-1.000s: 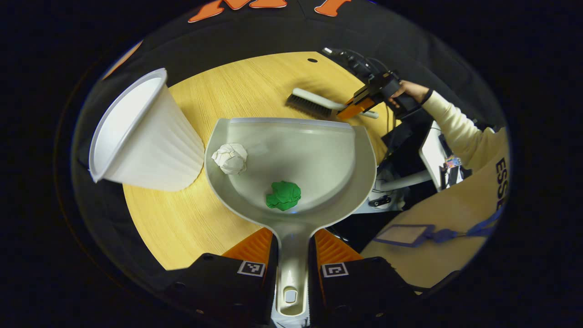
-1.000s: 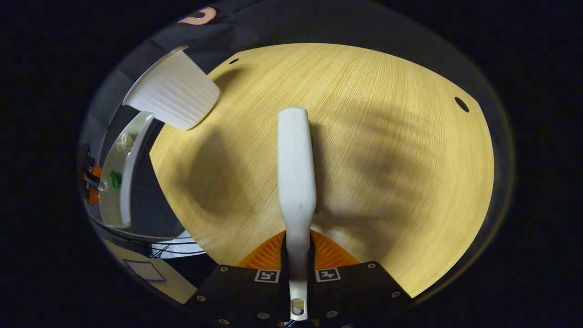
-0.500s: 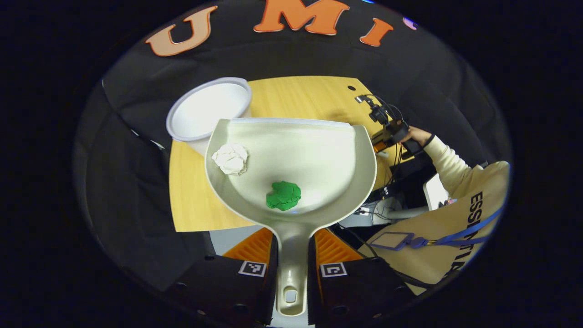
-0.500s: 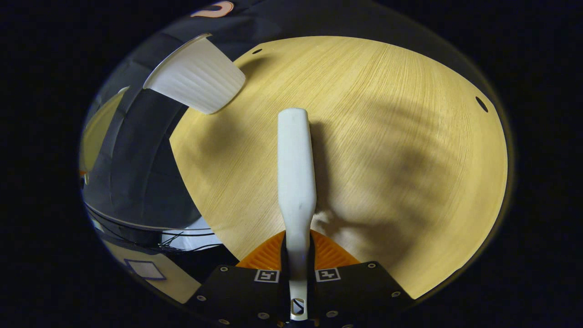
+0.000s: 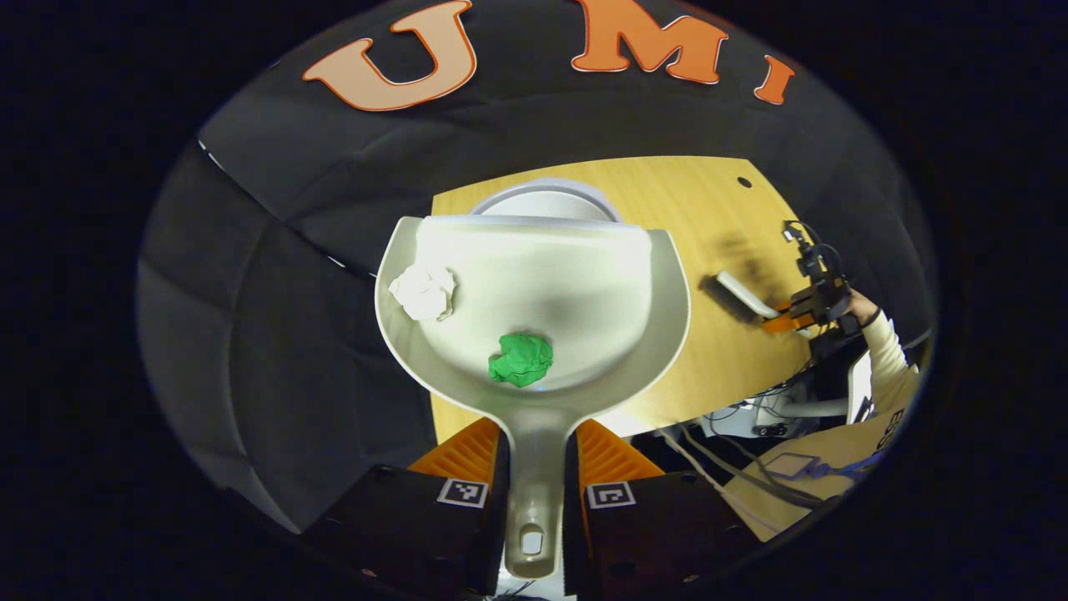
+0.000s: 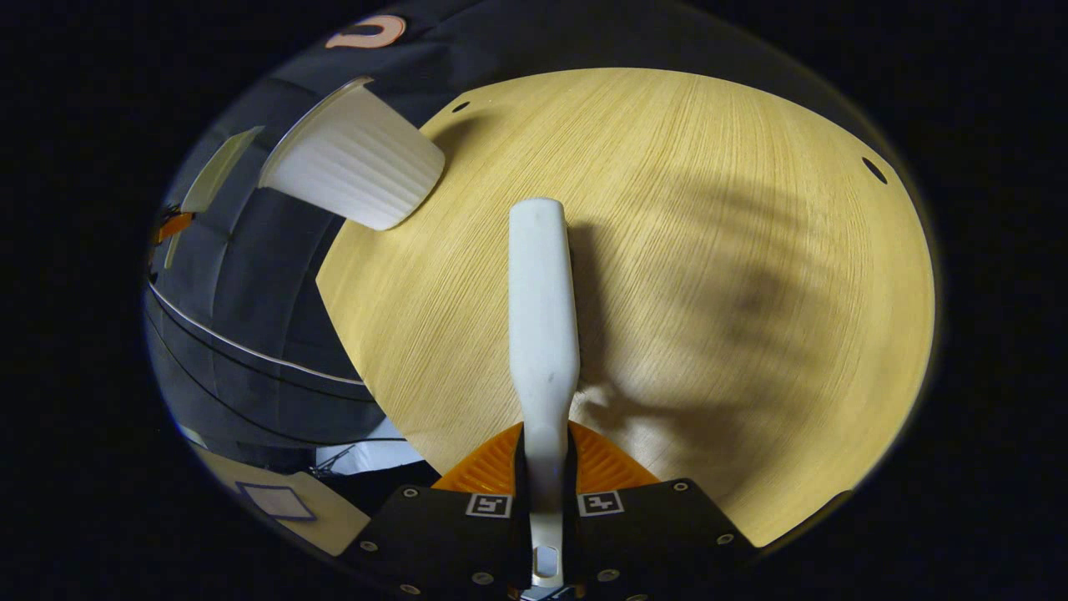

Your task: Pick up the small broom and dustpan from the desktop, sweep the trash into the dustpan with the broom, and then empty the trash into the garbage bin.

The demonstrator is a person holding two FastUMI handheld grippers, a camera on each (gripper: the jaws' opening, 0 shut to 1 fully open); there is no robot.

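The left tool [image 5: 534, 455] pinches the handle of the grey dustpan [image 5: 584, 275], both fingers pressed against it, and holds the pan in the air with its front lip over the white garbage bin [image 5: 546, 199], whose rim shows just beyond that lip. In the pan lie a crumpled white paper ball [image 5: 424, 291] near its left wall and a crumpled green paper ball [image 5: 521, 360] near the handle end, well apart from each other. The bin stands at a corner of the wooden table [image 5: 684, 209]. In the right gripper view, the right tool [image 6: 546, 463] is clamped on the handle of the small broom [image 6: 543, 309], whose white back points forward above the table [image 6: 709, 275]; the ribbed white bin [image 6: 355, 171] stands at the table's far left corner, with the dustpan's edge [image 6: 215, 171] beside it. In the left gripper view the broom [image 5: 738, 298] sits over the table's right edge, gripped by the far-off right tool [image 5: 784, 320] with a hand [image 5: 859, 310] behind it.
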